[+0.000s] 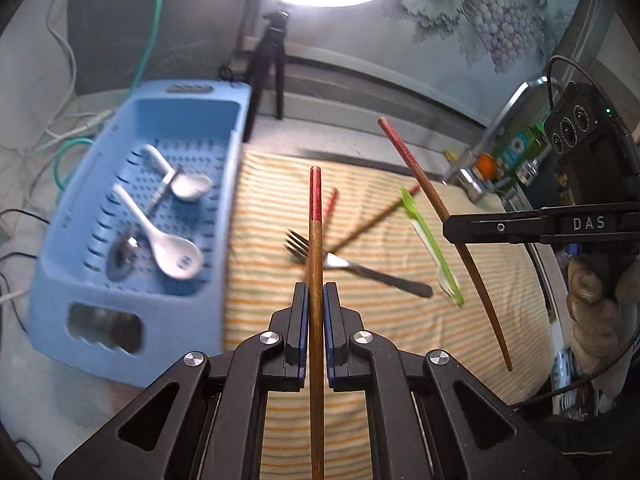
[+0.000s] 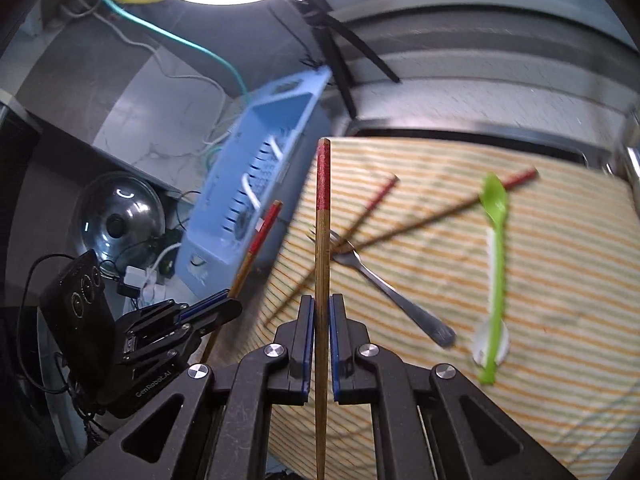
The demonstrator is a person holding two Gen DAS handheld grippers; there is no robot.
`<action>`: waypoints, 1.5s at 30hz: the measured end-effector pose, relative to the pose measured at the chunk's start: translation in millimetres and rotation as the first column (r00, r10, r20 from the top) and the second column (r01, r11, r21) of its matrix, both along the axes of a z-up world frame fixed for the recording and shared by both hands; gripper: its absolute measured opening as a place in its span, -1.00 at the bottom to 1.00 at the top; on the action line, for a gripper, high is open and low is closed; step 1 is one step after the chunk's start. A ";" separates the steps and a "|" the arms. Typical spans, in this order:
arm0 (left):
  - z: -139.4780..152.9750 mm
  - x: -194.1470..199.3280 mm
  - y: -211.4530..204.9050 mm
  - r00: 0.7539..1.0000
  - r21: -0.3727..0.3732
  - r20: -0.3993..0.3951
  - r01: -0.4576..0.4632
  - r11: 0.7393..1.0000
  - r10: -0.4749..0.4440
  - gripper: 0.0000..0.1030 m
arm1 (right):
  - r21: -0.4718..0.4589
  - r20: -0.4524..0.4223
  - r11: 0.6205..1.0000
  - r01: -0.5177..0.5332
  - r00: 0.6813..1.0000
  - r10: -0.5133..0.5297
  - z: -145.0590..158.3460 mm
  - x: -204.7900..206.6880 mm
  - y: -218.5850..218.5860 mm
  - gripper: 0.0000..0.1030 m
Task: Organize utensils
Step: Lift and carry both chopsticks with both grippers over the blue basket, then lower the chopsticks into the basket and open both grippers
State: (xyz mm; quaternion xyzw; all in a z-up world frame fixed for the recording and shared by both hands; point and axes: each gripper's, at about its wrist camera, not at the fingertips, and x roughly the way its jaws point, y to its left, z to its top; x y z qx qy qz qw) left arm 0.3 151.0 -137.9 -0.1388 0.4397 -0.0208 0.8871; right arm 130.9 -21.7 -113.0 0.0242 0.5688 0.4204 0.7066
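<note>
**Both grippers clamp a chopstick above the striped cloth**

Clearly, each gripper has one chopstick pinched between narrow jaws. In the left wrist view, the left gripper (image 1: pixel 316 300) sits at the bottom centre of the frame, its blue-lined pads closed on a brown chopstick with a red end (image 1: pixel 315 240) that runs straight up the middle of the picture. At the right edge of that same view, the right gripper (image 1: pixel 460 229) comes in sideways, its jaws closed on a second red-ended chopstick (image 1: pixel 440 204) that slants from the upper centre down toward the lower right. A hand (image 1: pixel 592 300) grips the tool's handle just below it.

Below both grippers, on the striped cloth (image 1: pixel 400 340), lie a metal fork (image 1: pixel 360 268) near the centre, a green plastic spoon (image 1: pixel 430 240) to the right of it, and two more red-tipped chopsticks (image 1: pixel 360 232) crossing by the fork's tines.

On the left side of the frame stands a blue perforated basket (image 1: pixel 72 240), beside the cloth's edge. Inside it rest two white spoons (image 1: pixel 168 244) and a metal spoon (image 1: pixel 120 256).

The right wrist view shows the same grip from the other side: its own chopstick rises up the centre, with the fork (image 2: pixel 384 284) and green spoon (image 2: pixel 496 248) to the right, the basket (image 2: pixel 224 216) tilted at the upper left, and the left gripper (image 2: pixel 224 304) at the lower left.
</note>
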 end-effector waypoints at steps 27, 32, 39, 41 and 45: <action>-16.3 81.3 126.1 0.982 0.090 -0.032 -0.182 0.979 0.185 -0.89 | -0.036 0.002 0.999 -0.036 0.999 0.036 -32.3 59.1 196.9 -0.87; -18.3 89.9 133.8 0.980 0.098 -0.036 -0.191 0.977 0.196 -0.89 | -0.049 0.009 0.998 -0.041 0.999 0.041 -38.0 61.7 206.5 -0.87; -17.0 93.9 141.5 0.971 0.128 -0.041 -0.228 0.965 0.235 -0.59 | -0.051 0.043 0.998 -0.043 0.998 0.045 -31.1 66.0 209.7 -0.79; -16.0 93.6 142.7 0.971 0.123 -0.041 -0.227 0.966 0.234 -0.59 | -0.049 0.047 0.998 -0.043 0.998 0.045 -29.1 66.9 208.3 -0.70; -13.7 92.3 141.7 0.970 0.135 -0.038 -0.234 0.963 0.241 -0.59 | -0.046 0.058 0.998 -0.042 0.997 0.045 -25.6 68.0 204.6 -0.64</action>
